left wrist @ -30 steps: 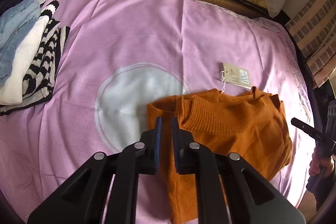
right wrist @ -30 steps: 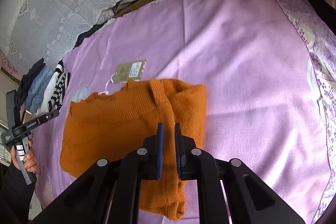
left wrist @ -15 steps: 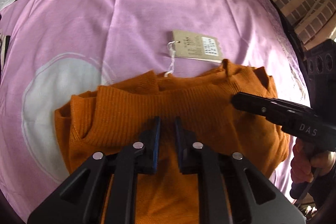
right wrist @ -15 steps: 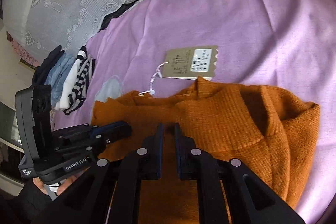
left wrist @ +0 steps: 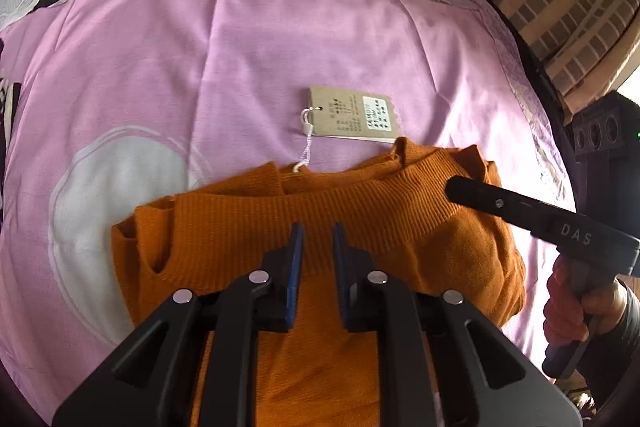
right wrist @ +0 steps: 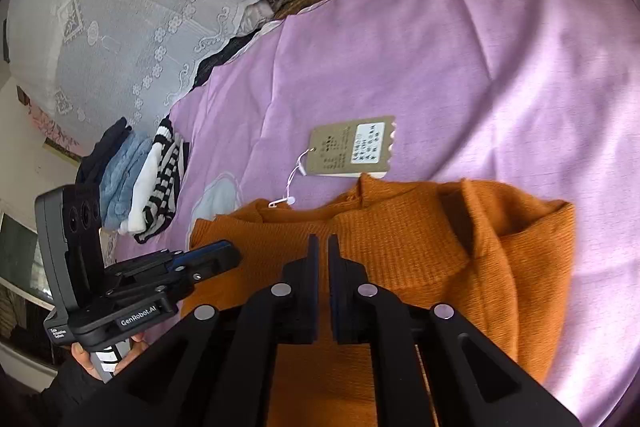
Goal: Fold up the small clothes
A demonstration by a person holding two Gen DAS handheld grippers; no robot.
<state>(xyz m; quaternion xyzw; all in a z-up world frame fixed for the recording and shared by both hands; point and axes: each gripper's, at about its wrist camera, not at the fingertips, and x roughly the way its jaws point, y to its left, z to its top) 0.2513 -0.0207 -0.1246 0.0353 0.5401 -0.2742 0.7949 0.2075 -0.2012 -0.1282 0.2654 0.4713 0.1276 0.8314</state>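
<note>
your left claw (left wrist: pixel 316 227) hangs over the orange sweater (left wrist: pixel 400 219), its jaws narrow and just opening a little, with only a slim gap and no cloth caught between them. your right claw (right wrist: pixel 321 241) points at the same sweater with its jaws nearly together and nothing pinched.

the sweater lies bunched on the pink sheet (left wrist: pixel 280 39) of the bed, directly under and ahead of both claws, its ribbed band running across just past the left claw's fingertips (left wrist: pixel 297 231). a paper tag (left wrist: pixel 352 115) on a white string rests on the sheet just beyond the sweater, ahead of both claws.

from the left claw, the right one comes in from the right, its tip over the sweater's far right part. a stack of folded clothes (right wrist: pixel 136 183) sits well off to the left of your right claw, beyond the left claw.
</note>
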